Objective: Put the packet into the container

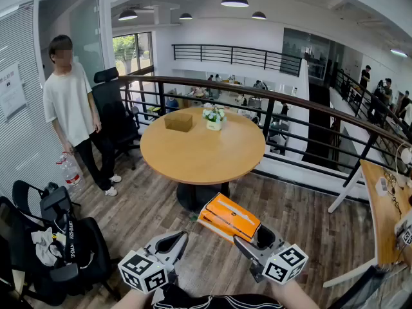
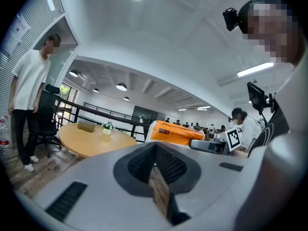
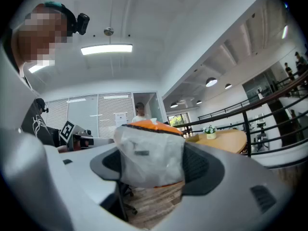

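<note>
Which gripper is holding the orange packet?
The right gripper: its jaws clamp the orange packet, while the left gripper has its jaws shut on nothing.

No wording can be read: the white lettering on a black strap (image 1: 69, 234), the paper notice (image 1: 11, 90) and the dark label on the packet (image 3: 150, 157) are too small, and the cubes of the left hand-held gripper (image 1: 182, 237) and right hand-held gripper (image 1: 252, 237) bear only black-and-white square markers.
</note>
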### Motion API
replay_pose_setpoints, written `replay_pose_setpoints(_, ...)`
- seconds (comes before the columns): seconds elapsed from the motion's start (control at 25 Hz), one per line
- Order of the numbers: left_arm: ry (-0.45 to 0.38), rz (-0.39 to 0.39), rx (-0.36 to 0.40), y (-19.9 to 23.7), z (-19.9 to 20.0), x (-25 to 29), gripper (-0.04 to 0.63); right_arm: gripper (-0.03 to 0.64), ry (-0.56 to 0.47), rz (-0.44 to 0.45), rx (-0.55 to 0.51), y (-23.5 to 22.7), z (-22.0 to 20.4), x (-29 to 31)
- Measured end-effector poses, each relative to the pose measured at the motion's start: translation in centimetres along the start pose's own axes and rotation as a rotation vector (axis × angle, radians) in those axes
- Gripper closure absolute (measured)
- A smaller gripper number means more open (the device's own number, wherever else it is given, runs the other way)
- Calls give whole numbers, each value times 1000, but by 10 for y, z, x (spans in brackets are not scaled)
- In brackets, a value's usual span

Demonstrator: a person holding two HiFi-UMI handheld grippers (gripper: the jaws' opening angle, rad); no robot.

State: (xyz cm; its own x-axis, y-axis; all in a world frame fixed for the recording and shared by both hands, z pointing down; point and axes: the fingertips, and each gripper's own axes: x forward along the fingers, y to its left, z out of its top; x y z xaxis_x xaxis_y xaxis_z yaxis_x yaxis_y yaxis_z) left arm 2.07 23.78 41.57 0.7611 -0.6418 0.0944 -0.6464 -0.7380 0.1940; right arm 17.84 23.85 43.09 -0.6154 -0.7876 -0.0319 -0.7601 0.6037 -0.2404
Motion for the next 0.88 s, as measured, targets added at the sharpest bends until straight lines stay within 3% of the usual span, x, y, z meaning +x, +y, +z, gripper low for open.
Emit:
replay_pose_setpoints(0.6, 1, 3, 18, -2, 7, 5, 591, 282, -29, 22, 3, -1, 8, 5)
replay_pose_setpoints(0.88, -4, 21, 0, 18, 6, 7, 591, 282, -16, 25, 23, -8, 0, 20)
